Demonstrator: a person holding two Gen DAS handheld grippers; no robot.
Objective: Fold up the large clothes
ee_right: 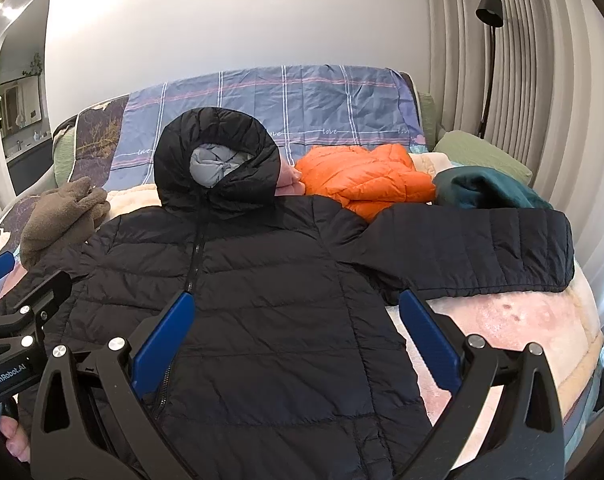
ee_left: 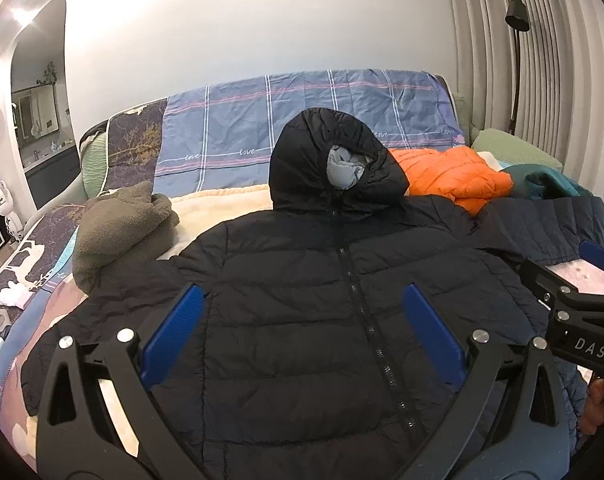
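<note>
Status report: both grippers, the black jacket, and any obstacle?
Left gripper open, right gripper open, both above black jacket. Jacket flat, zipped, unfolded. Orange jacket close behind right sleeve.

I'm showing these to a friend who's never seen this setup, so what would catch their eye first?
First the big black hooded puffer jacket, spread flat and zipped across the bed, its sleeve stretched out to the right. Then the bright orange puffer jacket, bunched behind the black jacket's shoulder against the blue checked bedding. Nearest the camera, the right tool and left tool hang open over the jacket, blue pads apart, holding nothing.
</note>
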